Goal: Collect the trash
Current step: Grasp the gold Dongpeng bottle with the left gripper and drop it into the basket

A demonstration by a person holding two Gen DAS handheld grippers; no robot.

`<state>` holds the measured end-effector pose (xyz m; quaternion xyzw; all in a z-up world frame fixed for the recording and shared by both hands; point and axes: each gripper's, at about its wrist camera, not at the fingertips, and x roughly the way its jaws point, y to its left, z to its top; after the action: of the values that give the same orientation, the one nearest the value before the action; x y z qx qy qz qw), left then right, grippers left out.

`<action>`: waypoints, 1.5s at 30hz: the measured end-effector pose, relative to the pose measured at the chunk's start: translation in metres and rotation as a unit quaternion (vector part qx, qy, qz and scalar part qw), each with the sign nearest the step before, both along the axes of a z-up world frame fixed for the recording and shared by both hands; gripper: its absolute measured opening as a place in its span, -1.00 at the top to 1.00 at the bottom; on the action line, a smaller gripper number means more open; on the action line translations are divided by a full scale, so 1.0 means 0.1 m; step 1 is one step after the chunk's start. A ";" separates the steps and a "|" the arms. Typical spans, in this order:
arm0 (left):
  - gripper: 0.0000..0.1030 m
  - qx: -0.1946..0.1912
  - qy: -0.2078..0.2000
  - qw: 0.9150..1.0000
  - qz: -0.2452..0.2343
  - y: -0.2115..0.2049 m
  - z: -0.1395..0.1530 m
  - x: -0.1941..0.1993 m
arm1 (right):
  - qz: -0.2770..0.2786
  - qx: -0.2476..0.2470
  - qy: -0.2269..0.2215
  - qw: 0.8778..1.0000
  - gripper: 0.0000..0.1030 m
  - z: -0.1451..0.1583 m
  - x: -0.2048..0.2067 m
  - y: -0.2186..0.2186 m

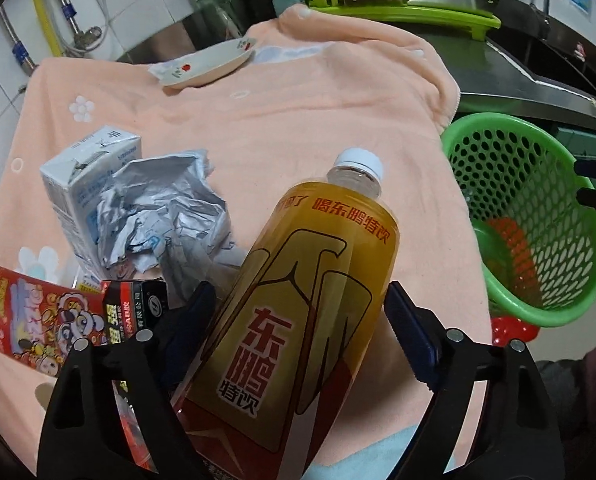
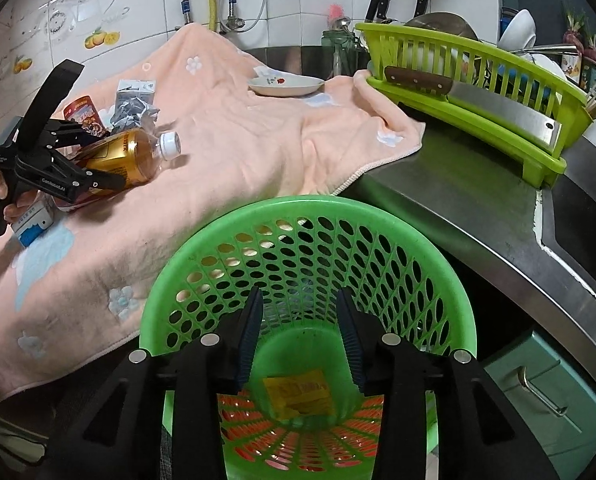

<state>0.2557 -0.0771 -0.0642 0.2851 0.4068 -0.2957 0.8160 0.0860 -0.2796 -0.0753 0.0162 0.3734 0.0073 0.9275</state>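
The left gripper [image 1: 298, 316] straddles the lying bottle [image 1: 298, 300] on the tabletop towel [image 1: 298, 100], jaws wide, unclamped — the right gripper [image 2: 300, 320], parted and empty, hangs over the green basket [image 2: 450, 280], evidently having dropped its yellow wrapper [image 2: 298, 394] there.

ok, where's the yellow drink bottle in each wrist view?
Left wrist: yellow drink bottle fills the lower centre, lying between the left claw fingers, white cap pointing up-right.
Right wrist: same bottle at the left edge, on the peach towel, cap pointing right.
Shared landmark: green basket, right edge in the left view, bottom centre in the right.
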 end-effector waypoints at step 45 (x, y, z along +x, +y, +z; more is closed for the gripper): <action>-0.53 -0.152 0.101 0.982 -0.050 -1.66 -0.16 -1.11 | -0.080 0.045 -0.083 0.992 0.10 0.27 -0.74 -0.68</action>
<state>0.1442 -0.2433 -0.0806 0.1459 0.4228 -0.4218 0.7886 0.0124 -0.3472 -0.0482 0.0867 0.2920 -0.0488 0.9512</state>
